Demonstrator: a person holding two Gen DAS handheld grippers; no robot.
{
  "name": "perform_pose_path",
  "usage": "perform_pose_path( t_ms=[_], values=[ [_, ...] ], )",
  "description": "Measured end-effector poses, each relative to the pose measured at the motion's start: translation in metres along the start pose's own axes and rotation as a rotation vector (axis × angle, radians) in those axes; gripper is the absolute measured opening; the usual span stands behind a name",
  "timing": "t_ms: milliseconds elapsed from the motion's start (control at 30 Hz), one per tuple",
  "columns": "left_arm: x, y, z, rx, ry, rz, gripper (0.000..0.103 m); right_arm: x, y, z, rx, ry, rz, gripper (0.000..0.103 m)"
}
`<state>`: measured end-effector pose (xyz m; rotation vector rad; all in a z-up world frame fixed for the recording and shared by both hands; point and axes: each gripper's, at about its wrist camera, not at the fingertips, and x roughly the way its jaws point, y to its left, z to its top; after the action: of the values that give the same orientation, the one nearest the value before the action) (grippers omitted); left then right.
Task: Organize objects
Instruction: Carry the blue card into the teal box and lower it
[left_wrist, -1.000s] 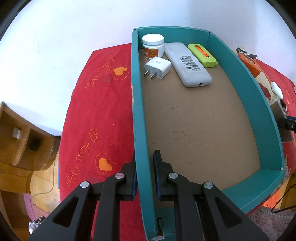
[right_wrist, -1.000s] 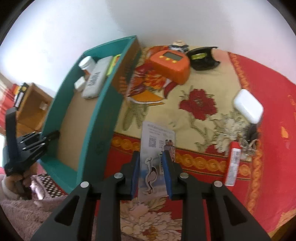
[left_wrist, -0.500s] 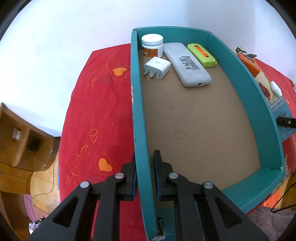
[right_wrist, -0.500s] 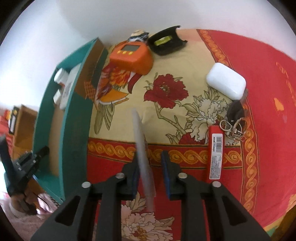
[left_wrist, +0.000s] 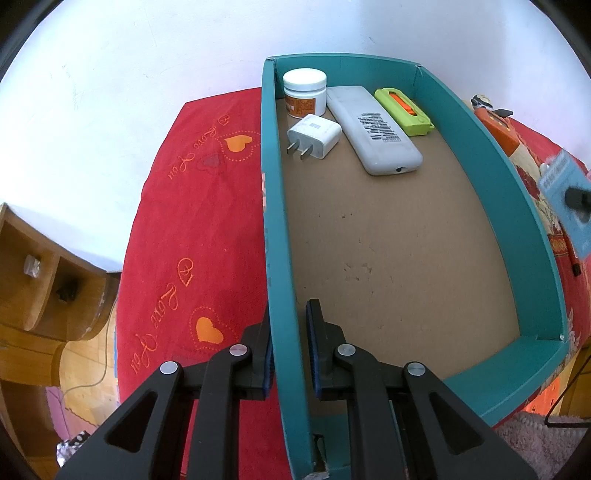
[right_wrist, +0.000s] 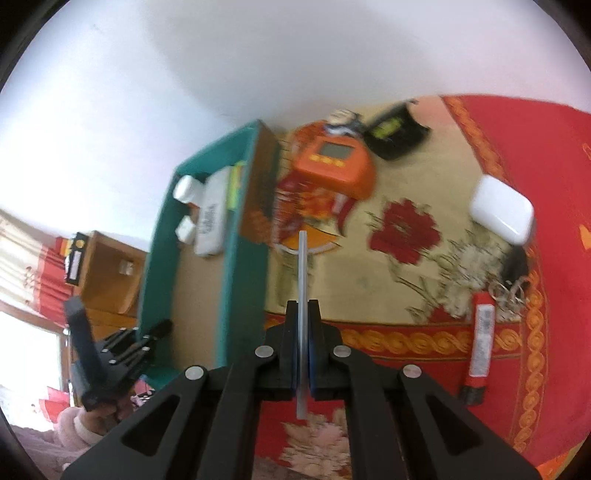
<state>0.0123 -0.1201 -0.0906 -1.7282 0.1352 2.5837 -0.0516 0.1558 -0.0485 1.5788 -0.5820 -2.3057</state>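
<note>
A teal box (left_wrist: 532, 236) with a brown floor lies on the red bedspread. At its far end sit a white jar (left_wrist: 305, 93), a white charger plug (left_wrist: 314, 136), a grey remote (left_wrist: 373, 129) and a green utility knife (left_wrist: 403, 111). My left gripper (left_wrist: 288, 332) is shut on the box's left wall. My right gripper (right_wrist: 303, 325) is shut on a thin blue card (right_wrist: 303, 280), held edge-on above the bedspread right of the box (right_wrist: 243, 266). The card also shows in the left wrist view (left_wrist: 565, 192).
On the floral cloth right of the box lie an orange device (right_wrist: 332, 166), a black case (right_wrist: 395, 133), a white earbud case (right_wrist: 502, 210), keys (right_wrist: 513, 284) and a red tube (right_wrist: 480, 343). A wooden cabinet (left_wrist: 33, 280) stands left of the bed.
My right gripper closed on the card, lifted it off the cloth and turned it edge-on, moving toward the box. My left gripper kept its hold on the box wall.
</note>
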Motion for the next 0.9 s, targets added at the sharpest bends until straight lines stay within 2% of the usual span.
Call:
perform_pose_path(
  t_ms=[300,600,900],
  values=[
    [0.0,0.0,0.001,-0.001,0.0,-0.003,0.014,0.007,0.062,0.017,-0.109,-0.004,0.093,0.002],
    [0.0,0.001,0.001,-0.002,0.002,-0.009,0.014,0.081,0.131,0.026,-0.211,0.105,0.138,0.002],
    [0.001,0.002,0.002,-0.008,0.001,-0.019,0.014,0.133,0.152,0.026,-0.228,0.198,0.145,0.002]
  ],
)
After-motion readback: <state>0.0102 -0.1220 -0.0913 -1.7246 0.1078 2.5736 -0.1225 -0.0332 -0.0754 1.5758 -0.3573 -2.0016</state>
